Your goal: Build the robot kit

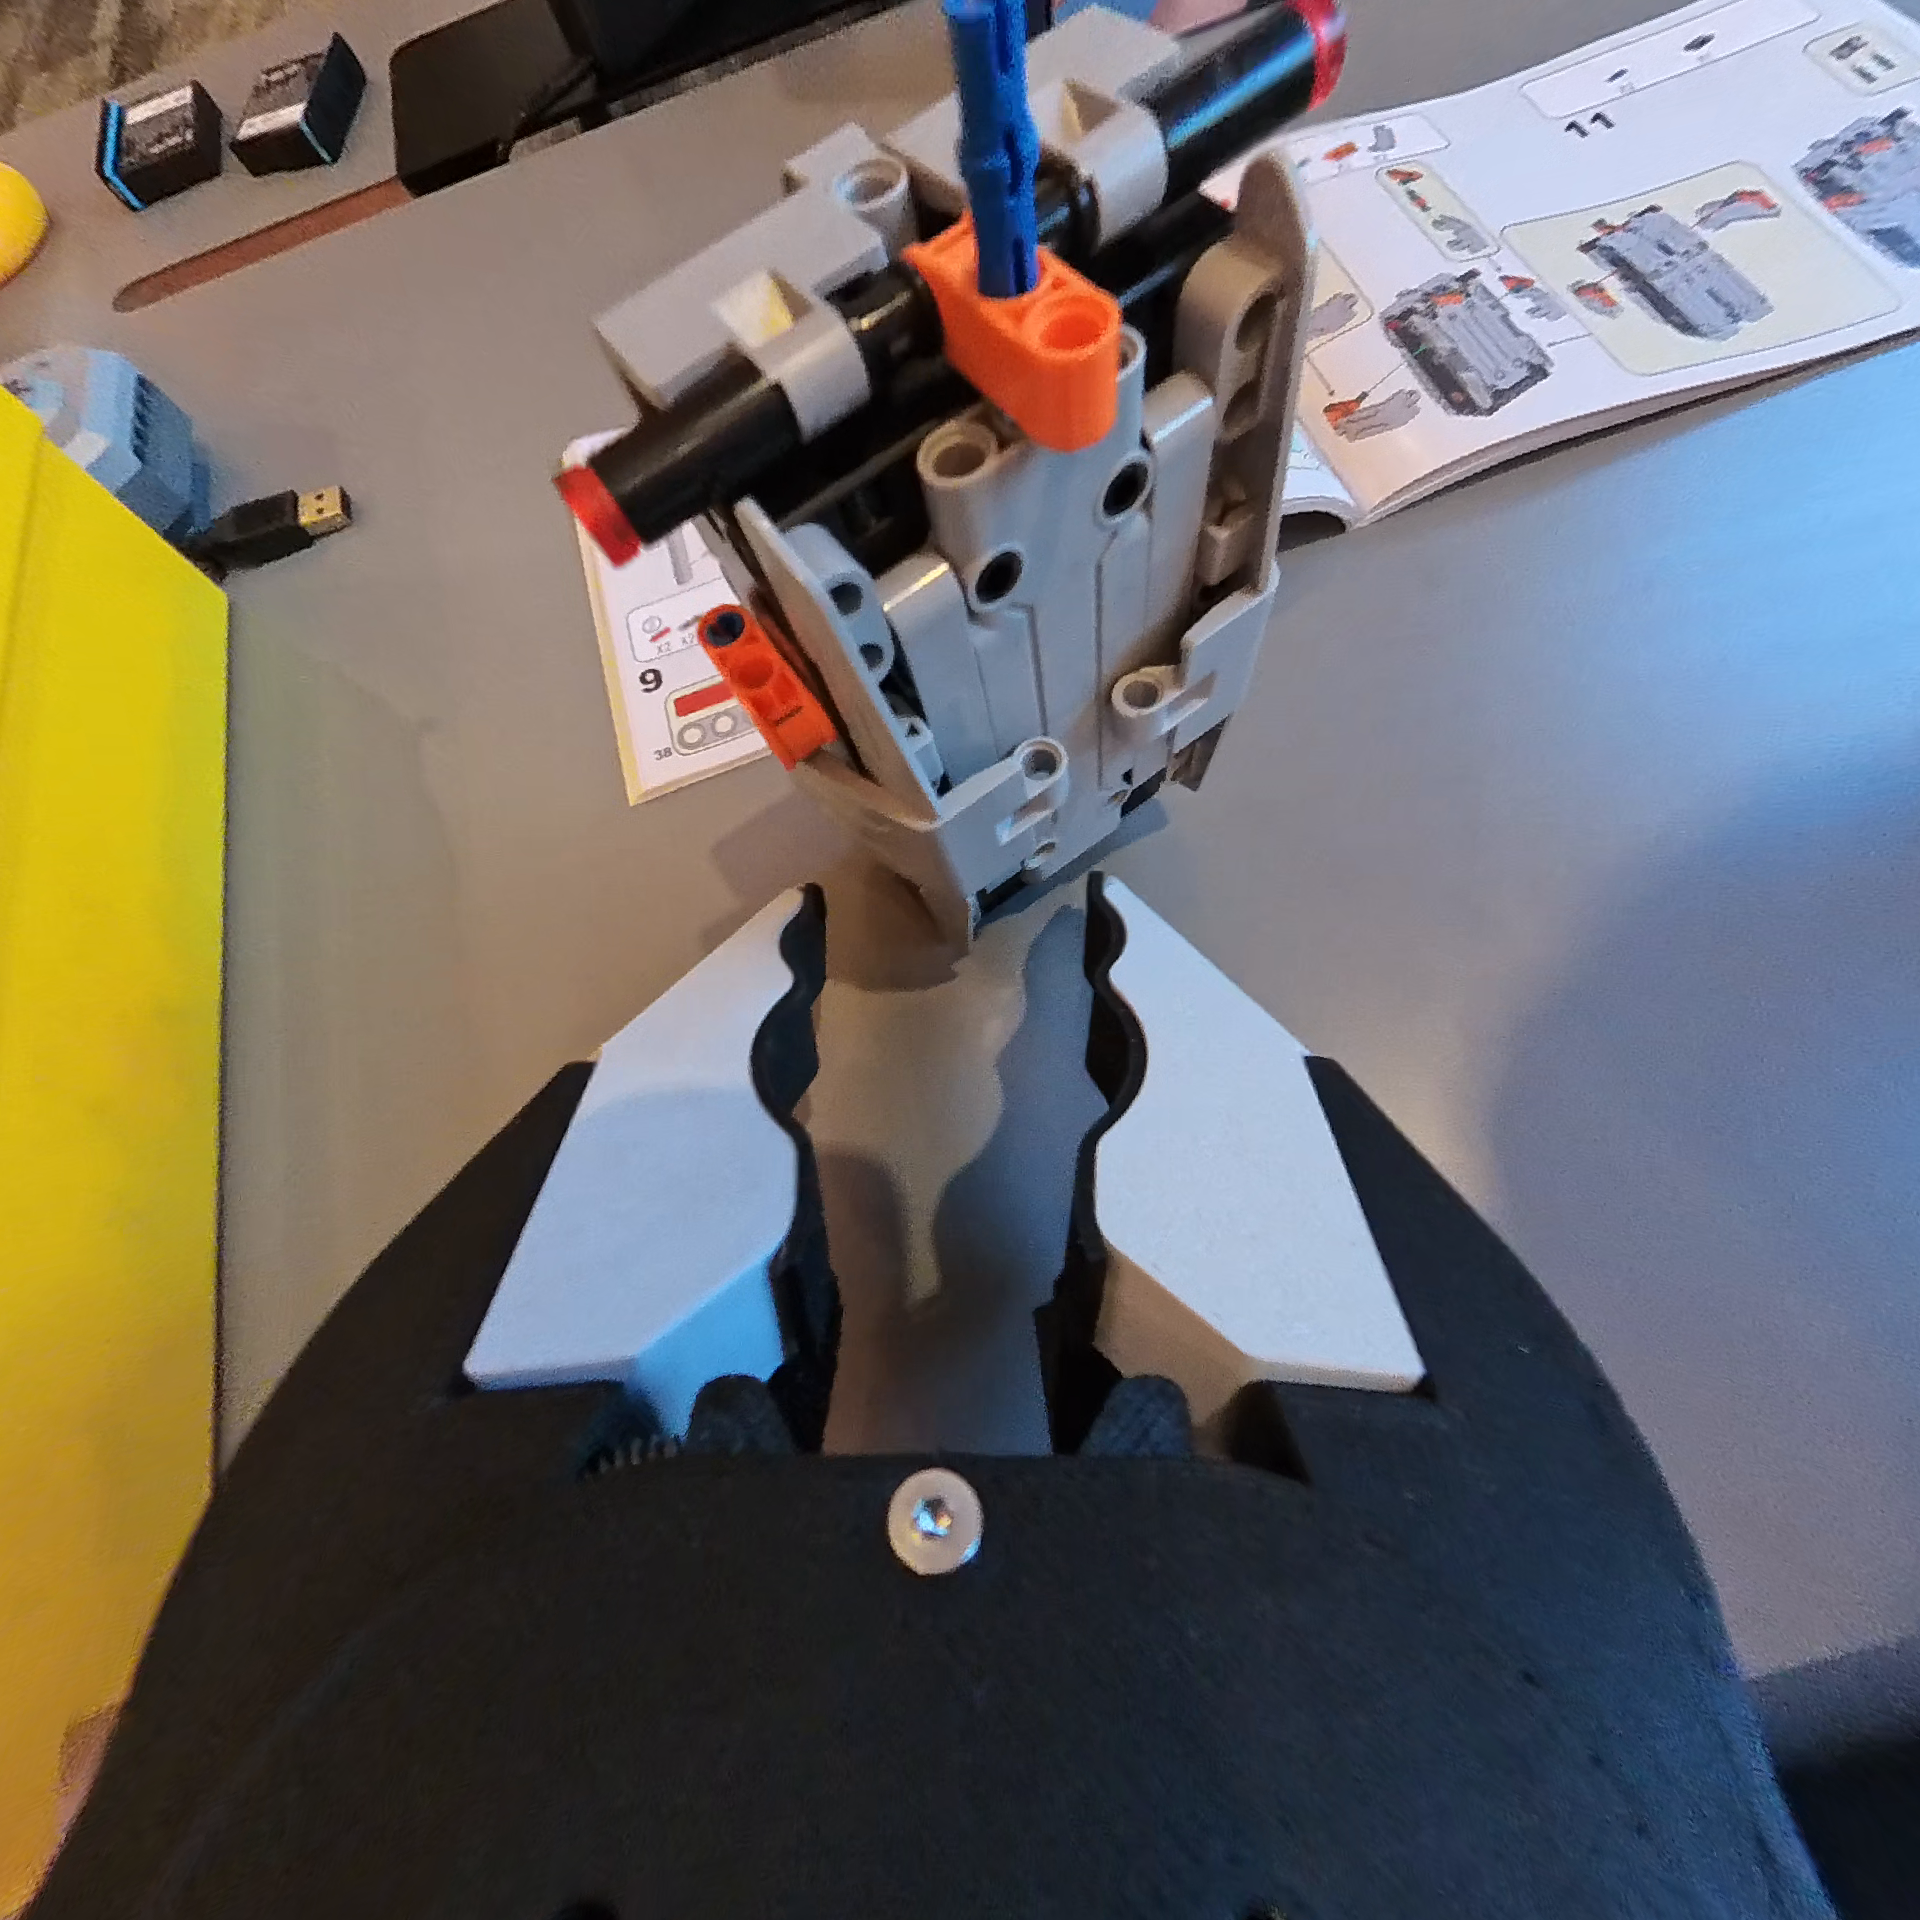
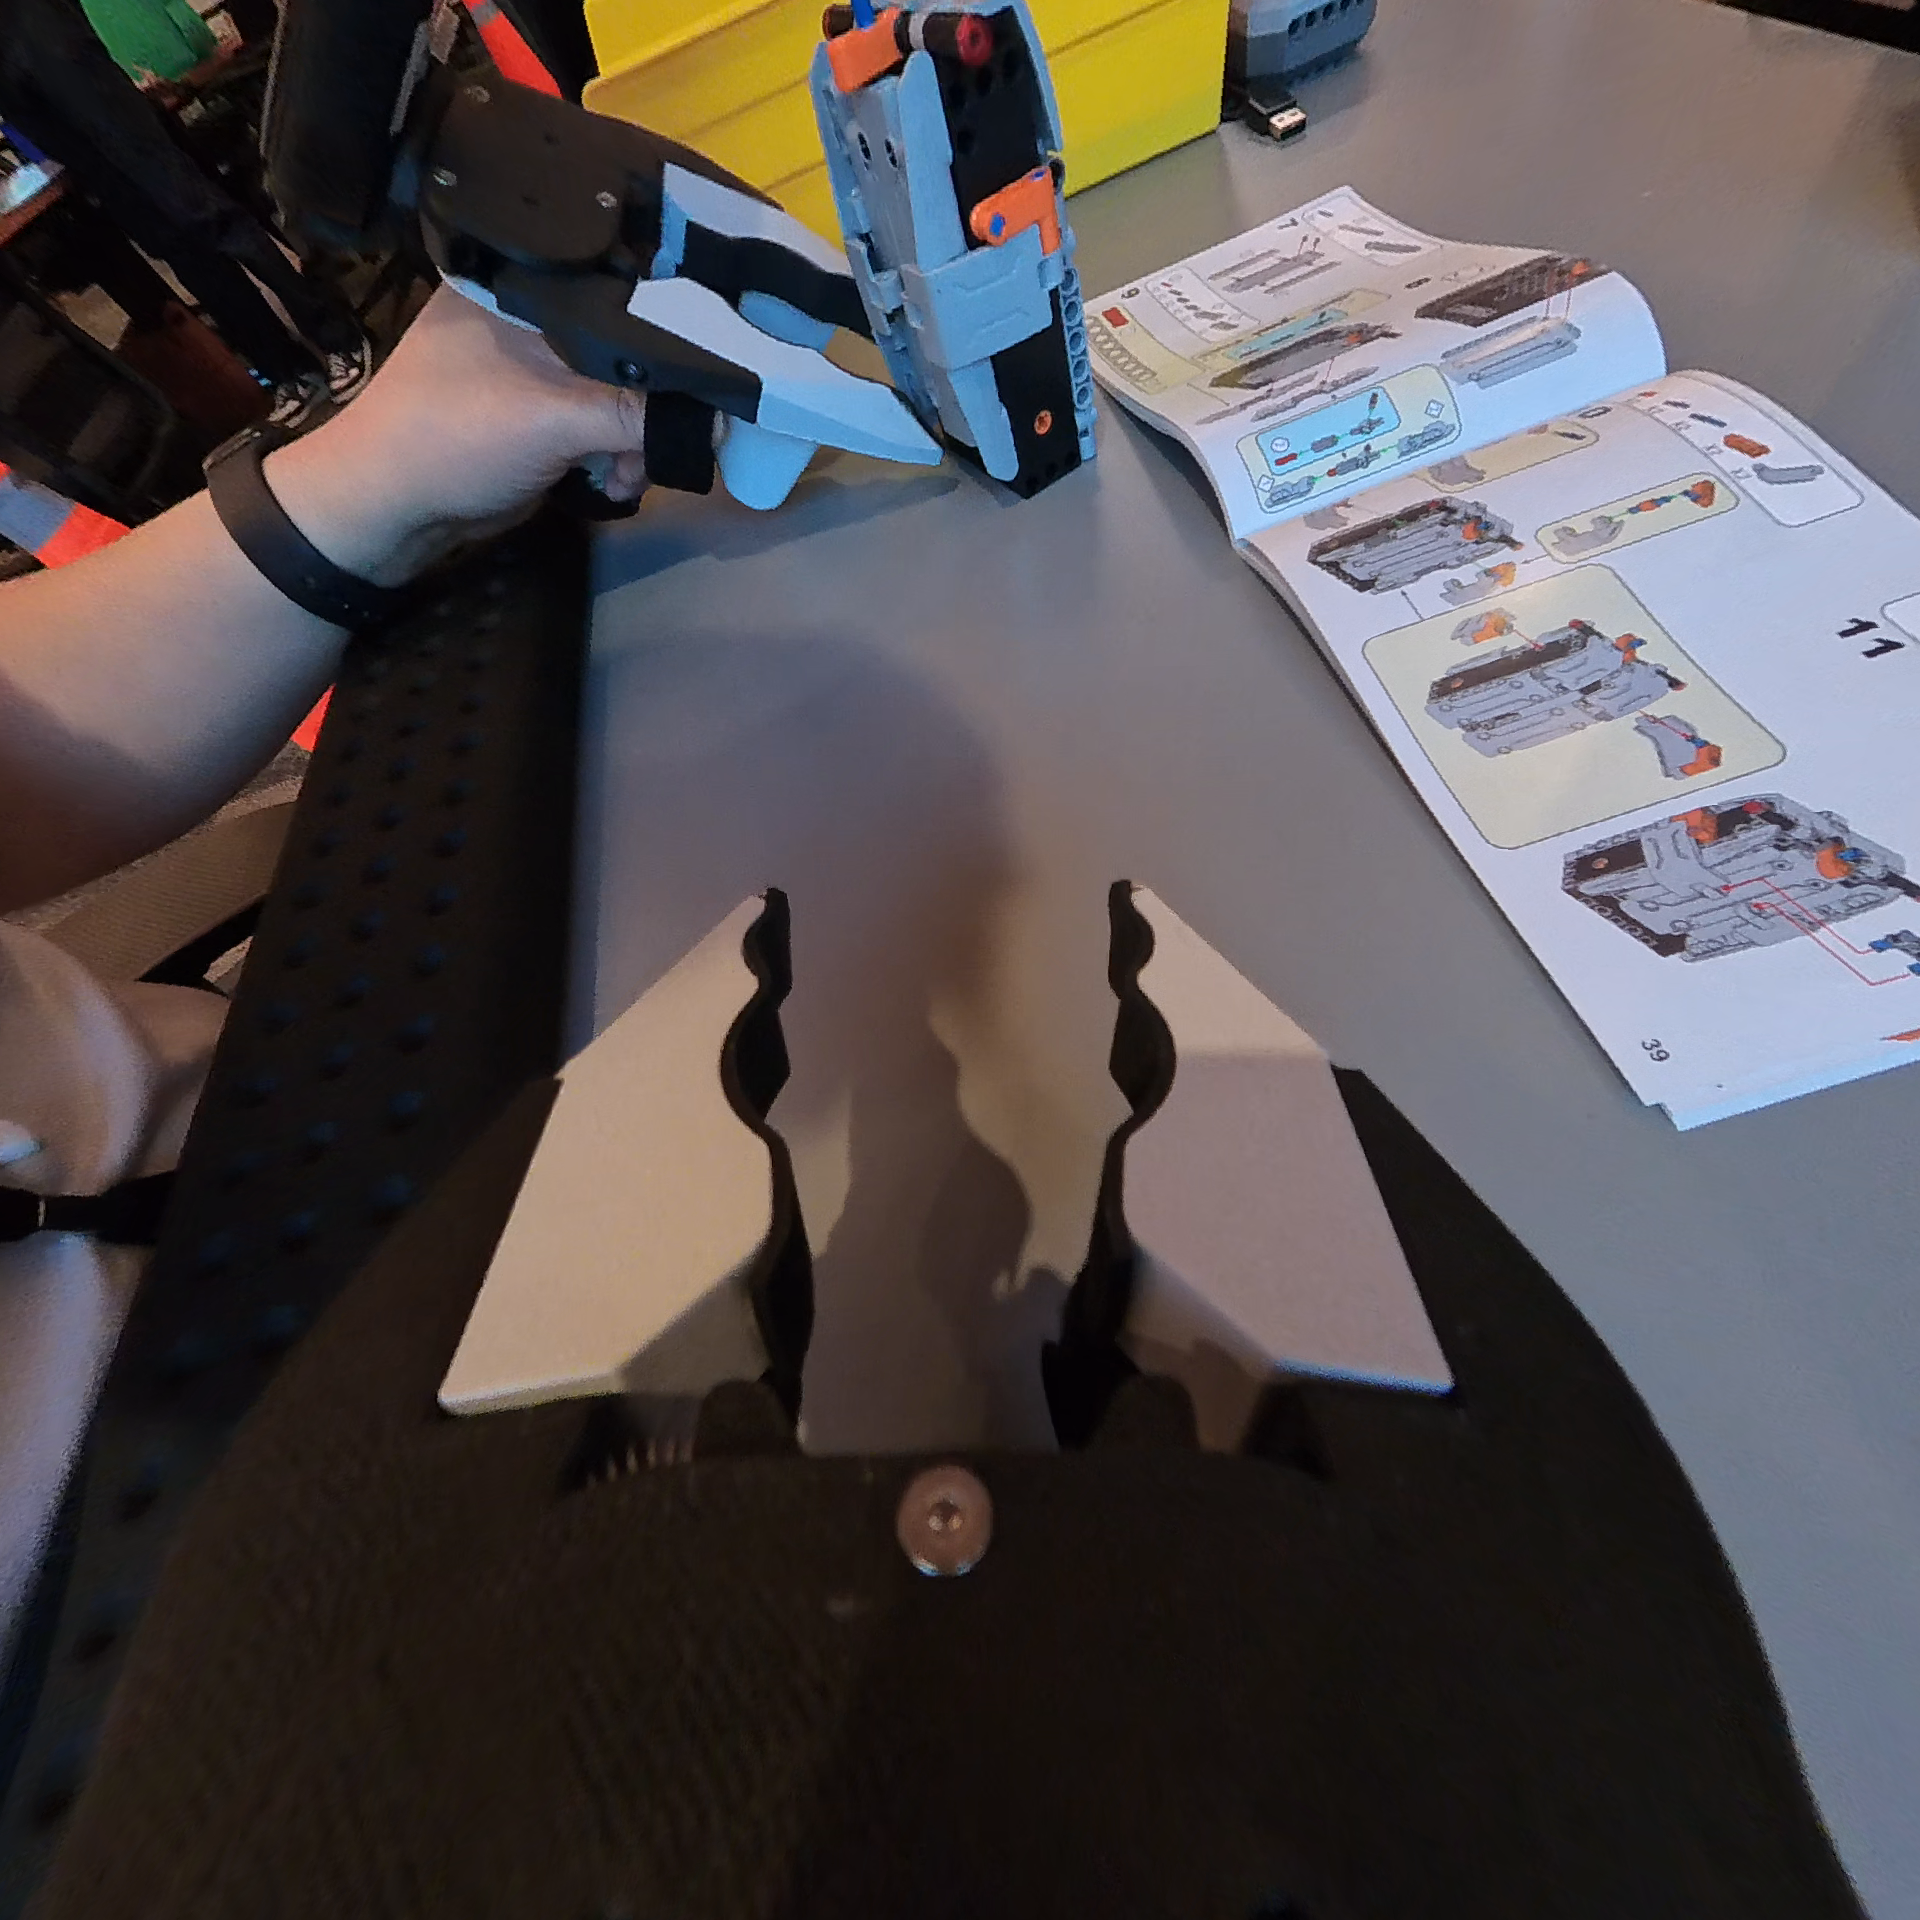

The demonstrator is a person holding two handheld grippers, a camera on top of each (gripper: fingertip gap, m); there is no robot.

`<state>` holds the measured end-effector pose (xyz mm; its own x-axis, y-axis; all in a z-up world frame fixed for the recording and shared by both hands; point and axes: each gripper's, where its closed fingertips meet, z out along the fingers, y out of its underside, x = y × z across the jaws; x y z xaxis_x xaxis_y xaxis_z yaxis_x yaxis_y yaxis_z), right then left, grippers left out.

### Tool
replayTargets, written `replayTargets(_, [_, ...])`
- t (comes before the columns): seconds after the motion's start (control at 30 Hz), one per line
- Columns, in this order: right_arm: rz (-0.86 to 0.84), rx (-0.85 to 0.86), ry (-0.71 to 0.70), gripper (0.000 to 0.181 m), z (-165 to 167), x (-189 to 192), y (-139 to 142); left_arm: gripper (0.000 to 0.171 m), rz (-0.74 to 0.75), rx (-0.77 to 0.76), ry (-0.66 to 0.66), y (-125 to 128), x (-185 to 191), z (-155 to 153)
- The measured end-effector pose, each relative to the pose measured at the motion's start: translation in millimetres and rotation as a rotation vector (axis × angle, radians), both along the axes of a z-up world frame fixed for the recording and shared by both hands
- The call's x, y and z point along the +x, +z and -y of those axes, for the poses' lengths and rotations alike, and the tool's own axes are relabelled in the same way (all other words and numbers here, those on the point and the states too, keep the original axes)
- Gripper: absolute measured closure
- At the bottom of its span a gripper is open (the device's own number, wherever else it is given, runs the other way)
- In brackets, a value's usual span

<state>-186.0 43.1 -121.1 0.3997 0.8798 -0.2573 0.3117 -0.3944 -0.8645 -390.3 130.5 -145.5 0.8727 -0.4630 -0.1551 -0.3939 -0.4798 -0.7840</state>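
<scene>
A grey, black and orange brick-built model [image 1: 1039,623] stands on end on the grey table [image 1: 1558,935], with a black red-tipped cylinder across its top and a blue axle [image 1: 997,135] stuck in an orange connector [image 1: 1029,332]. My left gripper [image 1: 954,888] pinches the model's lower end between its fingertips. The right wrist view shows that left gripper [image 2: 902,382], held by a hand [image 2: 447,436], against the tilted model [image 2: 956,281]. My right gripper [image 2: 945,894] is open and empty above bare table, well short of the model.
An open instruction booklet [image 2: 1507,582] lies right of the model, also in the left wrist view [image 1: 1558,291]. A yellow box [image 1: 104,935] stands at the left, with a grey hub [image 1: 114,436], a USB plug [image 1: 301,514] and two black cubes [image 1: 156,140]. A black studded strip [image 2: 395,883] runs along the table's left edge.
</scene>
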Motion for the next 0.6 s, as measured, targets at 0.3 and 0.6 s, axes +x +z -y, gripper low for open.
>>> replayTargets(0.3, [0.028, 0.005, -0.002, 0.121, -4, 5, -5, 0.122, -0.052, -0.026, -0.031, -8, 11, -10])
replayTargets(0.6, [0.047, -0.004, 0.001, 0.123, -5, 7, -9, 0.126, -0.016, -0.031, -0.035, -13, 8, -11])
